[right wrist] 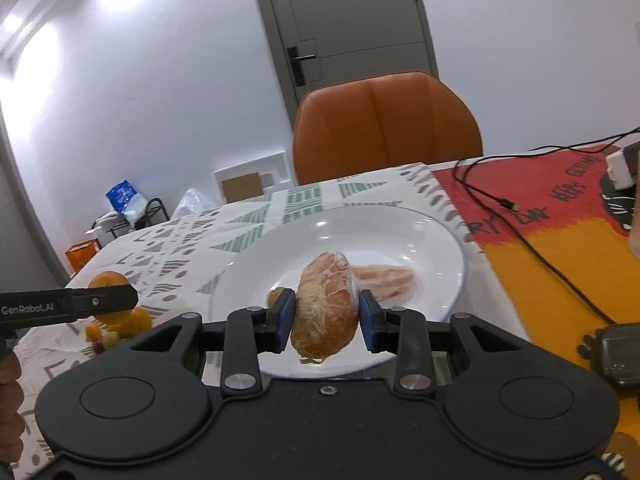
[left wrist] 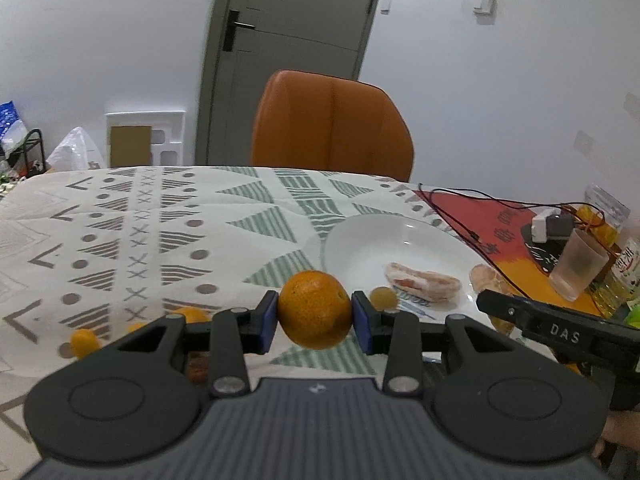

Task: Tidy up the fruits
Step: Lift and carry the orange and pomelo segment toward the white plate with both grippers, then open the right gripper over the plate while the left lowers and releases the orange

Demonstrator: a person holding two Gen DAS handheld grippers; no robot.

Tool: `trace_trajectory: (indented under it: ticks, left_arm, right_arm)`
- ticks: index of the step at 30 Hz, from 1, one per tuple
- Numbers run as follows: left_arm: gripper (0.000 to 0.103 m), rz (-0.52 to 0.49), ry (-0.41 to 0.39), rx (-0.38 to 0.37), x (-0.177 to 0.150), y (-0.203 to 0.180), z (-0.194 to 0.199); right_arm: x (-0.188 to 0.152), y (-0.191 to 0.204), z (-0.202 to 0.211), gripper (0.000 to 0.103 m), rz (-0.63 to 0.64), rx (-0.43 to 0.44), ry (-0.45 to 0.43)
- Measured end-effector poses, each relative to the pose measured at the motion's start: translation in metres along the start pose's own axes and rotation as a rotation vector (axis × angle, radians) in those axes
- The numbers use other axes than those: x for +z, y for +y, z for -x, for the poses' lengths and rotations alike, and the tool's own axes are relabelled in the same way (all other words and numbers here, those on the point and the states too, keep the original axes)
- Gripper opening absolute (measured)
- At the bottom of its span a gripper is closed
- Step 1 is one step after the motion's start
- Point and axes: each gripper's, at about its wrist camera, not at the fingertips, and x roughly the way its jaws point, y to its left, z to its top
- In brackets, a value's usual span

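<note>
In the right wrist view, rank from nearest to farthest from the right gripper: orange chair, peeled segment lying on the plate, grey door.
1. Peeled segment lying on the plate, just past the jaws, right.
2. Orange chair, beyond the table.
3. Grey door, back wall.

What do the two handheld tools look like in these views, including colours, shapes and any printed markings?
Both match: the left tool and the right tool each have a ribbed dark grey body, black linkage arms on silver pivot pins, two round black discs and blue pads on the fingertips. Seen from the side, the right one reads "DAS", the left one "GenRobot.AI", in white letters.
</note>
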Motion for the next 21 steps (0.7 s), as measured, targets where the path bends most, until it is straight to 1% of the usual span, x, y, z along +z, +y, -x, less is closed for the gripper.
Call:
trace_trajectory:
  ticks: [4,11,12,14,16,18,21]
  left_arm:
    - [0.038,-0.018,0.011,-0.022,0.000,-0.011,-0.009]
    - [0.038,-0.025,0.017,-0.052,0.002,-0.022,-0.020]
    - [0.038,-0.029,0.018,-0.055,0.003,-0.024,-0.022]
    - [0.038,-0.036,0.022,-0.061,0.003,-0.026,-0.025]
    - [0.038,-0.041,0.023,-0.066,0.004,-0.028,-0.026]
    - [0.038,-0.043,0.024,-0.067,0.005,-0.030,-0.028]
    - [0.038,-0.046,0.026,-0.072,0.006,-0.033,-0.031]
  right_arm:
    - [0.002,-0.013,-0.001,0.033,-0.031,-0.030,-0.011]
    - [0.006,-0.025,-0.005,0.033,-0.046,-0.068,-0.024]
    - [0.007,-0.026,-0.006,0.034,-0.046,-0.072,-0.023]
    - [0.008,-0.027,-0.007,0.039,-0.049,-0.082,-0.025]
    - [0.008,-0.026,-0.004,0.048,-0.045,-0.084,-0.036]
    - [0.006,-0.024,0.000,0.050,-0.040,-0.082,-0.046]
    - [0.002,-0.026,0.003,0.050,-0.048,-0.075,-0.041]
